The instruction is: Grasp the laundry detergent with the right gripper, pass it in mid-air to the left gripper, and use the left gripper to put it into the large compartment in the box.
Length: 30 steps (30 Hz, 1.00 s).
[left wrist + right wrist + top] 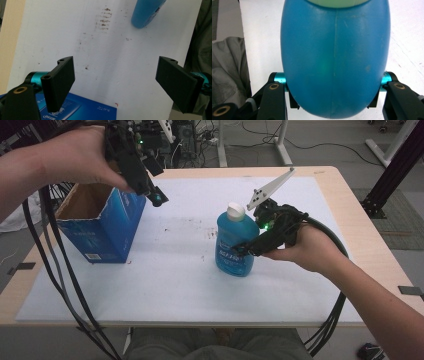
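Observation:
A blue bottle [235, 245] with a white cap stands upright on the white mat [170, 285], right of the middle. My right gripper [246, 249] comes in from the right and is shut on the bottle's lower body. In the right gripper view the bottle [334, 57] sits squeezed between both pads of that gripper [334, 100]. My left gripper [155, 195] hangs in the air at the back left, over the edge of an open blue carton [102, 225]. Its jaws stand wide apart with nothing between them, over the carton [82, 110], and the bottle's base [146, 12] shows far off.
The open-topped carton stands at the mat's left edge. Brown smudges [207, 232] mark the mat beside the bottle. Black cables [60, 280] trail from both hands over the table's front corners. The wooden table edge [350, 205] borders the mat.

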Motion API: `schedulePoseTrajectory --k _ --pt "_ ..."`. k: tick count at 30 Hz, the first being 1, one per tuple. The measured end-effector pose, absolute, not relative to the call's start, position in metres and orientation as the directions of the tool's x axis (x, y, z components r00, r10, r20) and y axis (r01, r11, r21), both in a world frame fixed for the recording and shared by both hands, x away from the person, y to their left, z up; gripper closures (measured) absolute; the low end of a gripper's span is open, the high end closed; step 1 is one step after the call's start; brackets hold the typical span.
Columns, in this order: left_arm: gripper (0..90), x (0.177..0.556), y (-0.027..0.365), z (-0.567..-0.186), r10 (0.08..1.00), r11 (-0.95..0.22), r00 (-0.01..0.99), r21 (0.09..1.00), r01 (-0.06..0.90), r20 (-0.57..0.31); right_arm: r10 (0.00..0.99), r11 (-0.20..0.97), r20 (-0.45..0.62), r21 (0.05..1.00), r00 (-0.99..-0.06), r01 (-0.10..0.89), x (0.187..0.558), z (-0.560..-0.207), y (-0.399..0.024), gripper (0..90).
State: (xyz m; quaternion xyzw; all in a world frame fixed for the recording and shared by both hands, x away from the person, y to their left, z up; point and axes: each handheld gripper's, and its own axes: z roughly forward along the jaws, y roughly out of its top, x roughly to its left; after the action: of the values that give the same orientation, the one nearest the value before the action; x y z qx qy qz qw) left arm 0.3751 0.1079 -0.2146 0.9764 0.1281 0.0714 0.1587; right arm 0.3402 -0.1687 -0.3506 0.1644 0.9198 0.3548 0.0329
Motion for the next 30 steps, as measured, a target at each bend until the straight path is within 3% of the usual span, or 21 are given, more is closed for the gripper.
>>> schedulePoseTrajectory --k 30 --pt "15.9 0.374 0.090 -0.194 0.172 -0.922 0.984 0.360 0.145 0.044 0.052 0.757 0.086 0.646 -0.995 0.095 0.369 -0.303 -0.142 46.5"
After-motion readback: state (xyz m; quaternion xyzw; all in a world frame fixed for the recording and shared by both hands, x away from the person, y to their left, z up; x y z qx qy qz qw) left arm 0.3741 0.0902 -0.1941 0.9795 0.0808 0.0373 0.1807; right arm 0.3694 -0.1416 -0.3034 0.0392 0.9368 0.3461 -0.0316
